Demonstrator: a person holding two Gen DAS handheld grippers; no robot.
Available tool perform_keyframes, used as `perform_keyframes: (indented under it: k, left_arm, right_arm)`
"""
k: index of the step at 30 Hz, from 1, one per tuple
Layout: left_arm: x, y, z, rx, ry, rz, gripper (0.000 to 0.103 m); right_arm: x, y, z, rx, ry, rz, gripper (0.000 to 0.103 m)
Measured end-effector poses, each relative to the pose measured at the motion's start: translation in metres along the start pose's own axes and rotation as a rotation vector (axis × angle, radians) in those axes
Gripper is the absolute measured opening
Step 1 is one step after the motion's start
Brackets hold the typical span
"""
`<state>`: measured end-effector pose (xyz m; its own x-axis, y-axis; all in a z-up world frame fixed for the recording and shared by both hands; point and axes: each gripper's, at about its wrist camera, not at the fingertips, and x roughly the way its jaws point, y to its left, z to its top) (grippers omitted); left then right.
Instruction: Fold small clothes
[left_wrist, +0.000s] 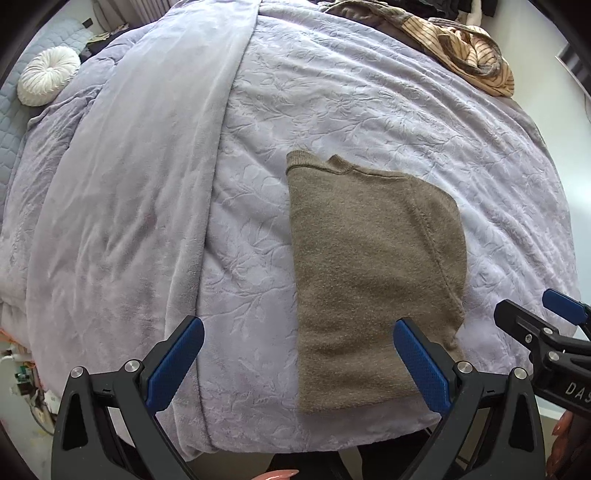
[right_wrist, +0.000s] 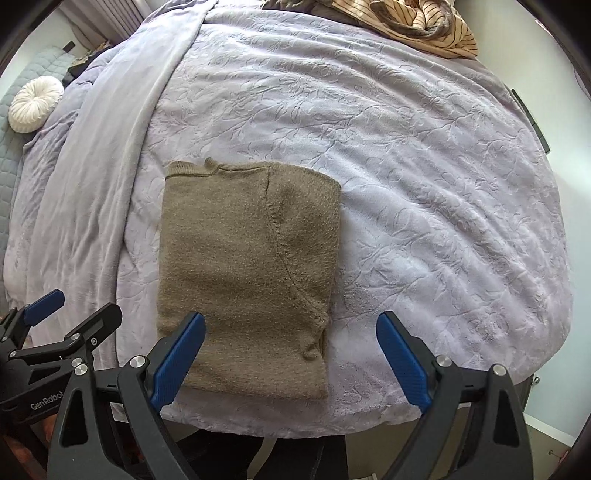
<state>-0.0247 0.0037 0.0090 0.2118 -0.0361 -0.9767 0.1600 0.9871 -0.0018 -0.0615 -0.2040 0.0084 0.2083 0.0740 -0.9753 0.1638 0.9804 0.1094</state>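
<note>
Both hand-held grippers hang above the near edge of the bed, pointing steeply down. The left hand-held gripper (left_wrist: 298, 355) is spread wide with nothing between its pads, and the right hand-held gripper (right_wrist: 290, 350) is spread and empty too. Just beyond them the brown knit sweater (right_wrist: 247, 258) lies flat on the lilac bedspread (right_wrist: 424, 184), folded into a neat rectangle, so this piece looks finished. A striped garment (right_wrist: 432, 26) is crumpled at the far edge, likely next.
</note>
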Motion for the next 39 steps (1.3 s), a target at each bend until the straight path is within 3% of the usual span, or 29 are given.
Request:
perform_keyframes:
  k: [39]
  left_arm:
    - [-0.0019,-0.0004,-0.0033,-0.023,0.014,0.01,0.103]
  right_arm:
    - [-0.0005,0.0,0.0002,0.011,0.009,-0.03,0.095]
